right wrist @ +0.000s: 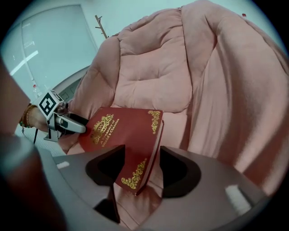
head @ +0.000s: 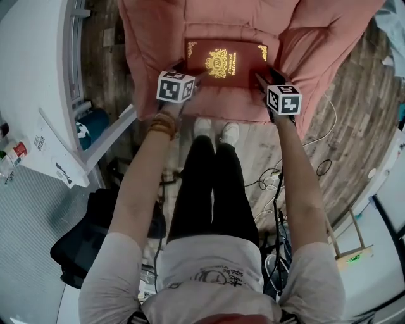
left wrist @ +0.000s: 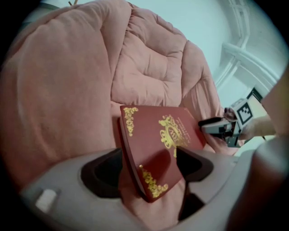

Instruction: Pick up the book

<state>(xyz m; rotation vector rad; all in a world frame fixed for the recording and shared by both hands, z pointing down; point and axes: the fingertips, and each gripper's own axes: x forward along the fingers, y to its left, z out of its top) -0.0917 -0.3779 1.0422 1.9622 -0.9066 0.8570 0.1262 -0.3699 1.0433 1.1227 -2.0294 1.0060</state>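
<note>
A dark red book (head: pixel 221 60) with gold print lies on the seat of a pink padded chair (head: pixel 209 16). My left gripper (head: pixel 195 76) is at the book's near left corner and my right gripper (head: pixel 262 79) at its near right corner. In the left gripper view the book (left wrist: pixel 158 135) has its corner between the jaws of my left gripper (left wrist: pixel 149 164), which is open, with a gap beside the spine. In the right gripper view the book (right wrist: pixel 124 128) sits the same way in my open right gripper (right wrist: pixel 142 164), with a gap on the book's edge side.
The chair's thick cushion (left wrist: pixel 67 85) rises behind and on both sides of the book. A white desk (head: pixel 38 95) stands at the left, a black bag (head: pixel 88 243) below it. Cables (head: pixel 272 180) lie on the wooden floor by the person's feet.
</note>
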